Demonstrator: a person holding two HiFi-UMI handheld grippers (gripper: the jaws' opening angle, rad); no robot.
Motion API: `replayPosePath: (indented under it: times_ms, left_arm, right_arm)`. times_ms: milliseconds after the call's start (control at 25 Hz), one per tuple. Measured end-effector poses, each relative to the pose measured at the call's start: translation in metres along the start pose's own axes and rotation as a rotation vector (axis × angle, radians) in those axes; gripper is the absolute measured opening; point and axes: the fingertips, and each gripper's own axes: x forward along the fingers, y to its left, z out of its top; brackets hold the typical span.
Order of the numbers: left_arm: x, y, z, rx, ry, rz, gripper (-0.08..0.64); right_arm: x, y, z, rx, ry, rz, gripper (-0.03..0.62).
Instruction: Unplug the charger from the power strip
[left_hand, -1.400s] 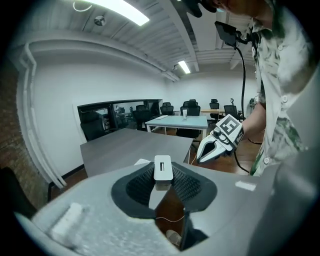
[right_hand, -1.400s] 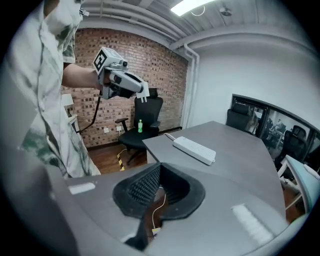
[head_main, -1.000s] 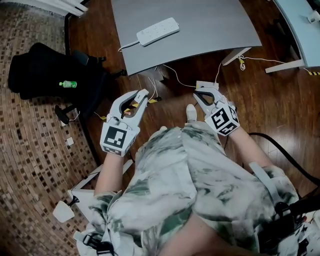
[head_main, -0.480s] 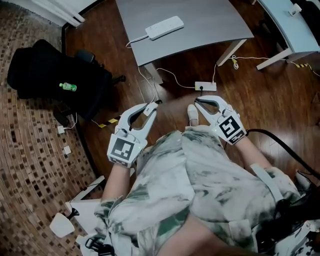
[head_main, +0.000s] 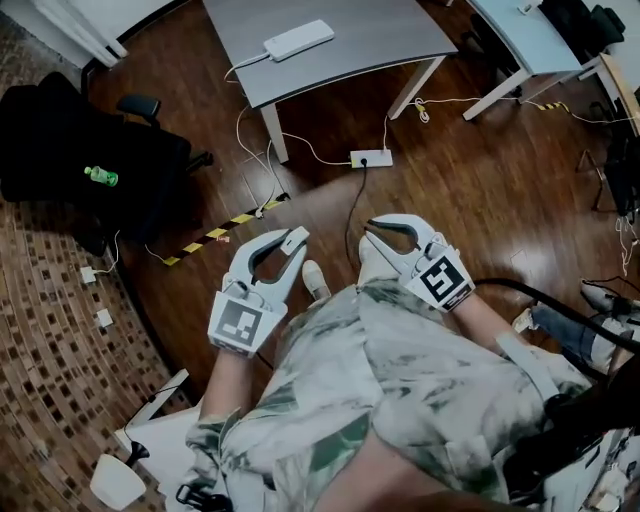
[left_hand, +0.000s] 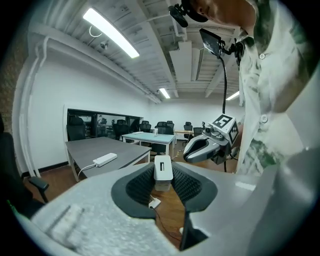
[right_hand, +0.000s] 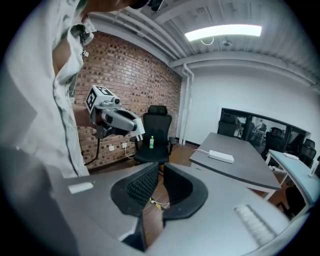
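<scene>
The white power strip (head_main: 298, 39) lies on the grey table (head_main: 380, 30) far ahead, its cable hanging off the left edge; it also shows in the left gripper view (left_hand: 105, 159) and the right gripper view (right_hand: 221, 156). My left gripper (head_main: 292, 243) is shut on a white block-shaped charger (left_hand: 162, 170), held well away from the table, above the wooden floor. My right gripper (head_main: 377, 229) hovers beside it at about the same height. Its jaws stand a narrow slit apart, with nothing between them (right_hand: 161, 180).
A small white socket box (head_main: 371, 158) with cables lies on the floor below the table. A black office chair (head_main: 60, 150) with a green bottle (head_main: 100, 176) stands at the left. A pale blue table (head_main: 520, 35) is at the back right. Yellow-black tape (head_main: 215, 235) marks the floor.
Both grippers and the person have drawn back from the grey table, which now sits farther off. The left gripper keeps the charger; the floor socket box has come into full view.
</scene>
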Motion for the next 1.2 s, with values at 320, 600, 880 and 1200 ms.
replayPosePath:
  times_ms: [320,600,880,1200]
  left_arm:
    - [-0.009,-0.066,0.007,0.048,0.002,-0.029,0.103]
    - [0.006,-0.160,0.020,0.085,0.001,-0.057,0.103]
    - [0.018,-0.246,0.015,0.086,0.015,-0.081,0.103]
    - [0.029,-0.288,0.014,0.108,0.047,-0.098,0.103]
  right_arm:
    - [-0.039,0.039,0.001,0.005,-0.082,-0.003,0.035]
    - [-0.122,0.064,-0.035,0.012,-0.108,0.004,0.035]
    - [-0.189,0.090,-0.065,0.033,-0.127,0.011,0.035]
    - [-0.227,0.099,-0.073,0.028,-0.166,-0.003,0.035]
